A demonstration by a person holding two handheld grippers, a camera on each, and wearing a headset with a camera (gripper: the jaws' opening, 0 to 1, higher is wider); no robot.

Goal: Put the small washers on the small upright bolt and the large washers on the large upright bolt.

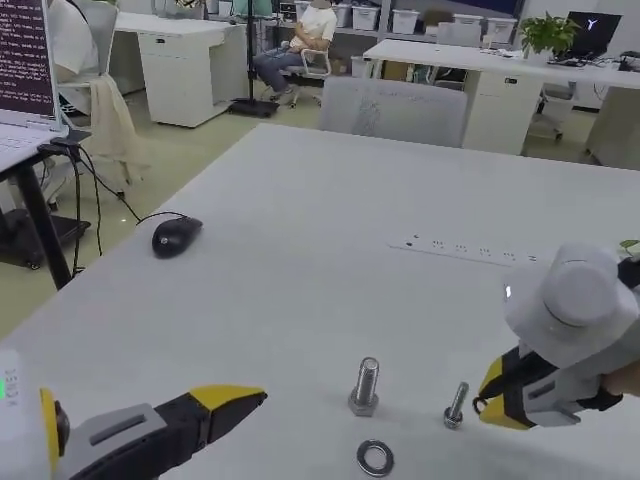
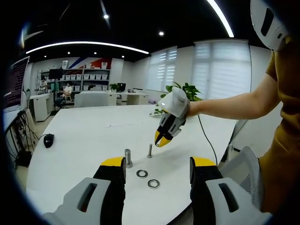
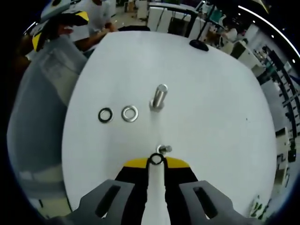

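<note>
The right gripper (image 3: 156,163), fingers clenched on a small dark metal washer (image 3: 150,160), hovers just beside the small upright steel bolt (image 3: 164,149) on the white counter (image 3: 211,93). Threading is in hand, and the next move probably calls for centring the hole over the tip. The left gripper (image 2: 158,165) has its fingers released

We're looking at bright, even light on the white counter (image 1: 330,250), shadows faint and soft. Ceiling strips (image 2: 89,44) glow overhead, and the blinds (image 2: 220,65) shine pale. Both gripper views bow hard toward their edges.
</note>
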